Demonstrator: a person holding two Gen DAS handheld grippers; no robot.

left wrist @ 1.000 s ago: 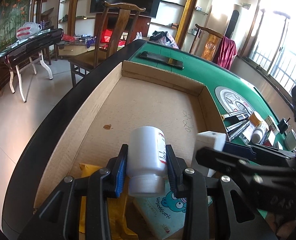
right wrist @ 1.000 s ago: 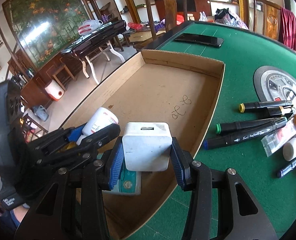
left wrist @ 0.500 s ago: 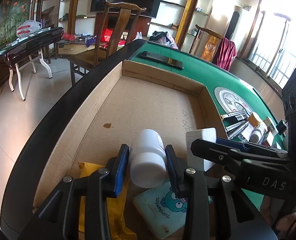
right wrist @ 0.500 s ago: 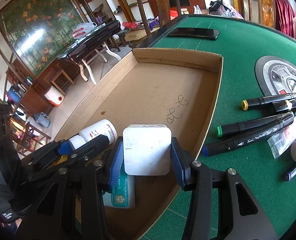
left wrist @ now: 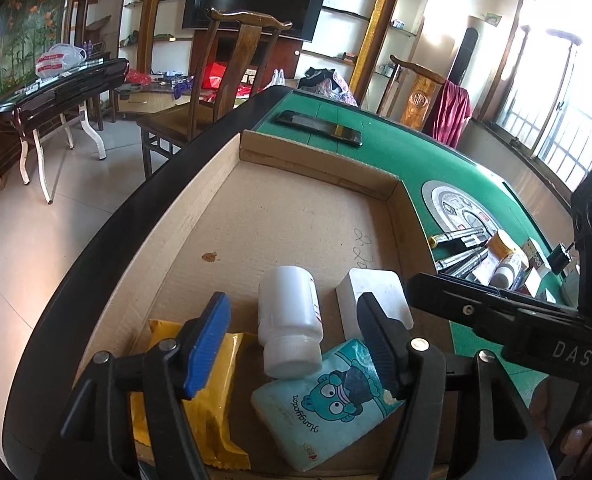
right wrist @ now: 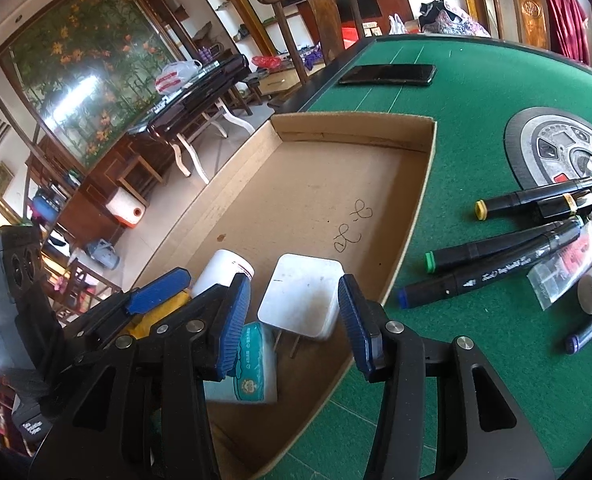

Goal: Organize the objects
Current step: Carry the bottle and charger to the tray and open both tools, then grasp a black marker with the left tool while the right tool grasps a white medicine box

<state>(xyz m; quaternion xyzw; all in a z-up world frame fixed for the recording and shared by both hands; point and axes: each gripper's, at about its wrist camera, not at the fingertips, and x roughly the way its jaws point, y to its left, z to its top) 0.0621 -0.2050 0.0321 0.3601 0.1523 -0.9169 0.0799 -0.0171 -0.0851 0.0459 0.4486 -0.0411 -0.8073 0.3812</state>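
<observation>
A shallow cardboard box (left wrist: 296, 208) lies on the green table. In it a white pill bottle (left wrist: 288, 308) lies on its side, cap toward me, between the fingers of my left gripper (left wrist: 292, 300). Its jaws are opening and the pads stand clear of the bottle. Right of it sits a white charger (right wrist: 301, 300), tilted, with its prongs down. It is between the pads of my right gripper (right wrist: 295, 280); a narrow gap shows at the left pad. A tissue pack (left wrist: 331, 400) and a yellow packet (left wrist: 200, 392) lie in the box's near corner.
Several black markers (right wrist: 495, 256), a small white tube and packets lie on the green felt (right wrist: 455, 92) right of the box. A round control panel (right wrist: 555, 148) sits behind them, and a black phone (left wrist: 319, 128) beyond the box. Wooden chairs stand at the table's far edge.
The left jaws have spread and let go of the bottle, which now lies in the box. The charger has tipped between the right pads, prongs showing, with a gap on its left.
</observation>
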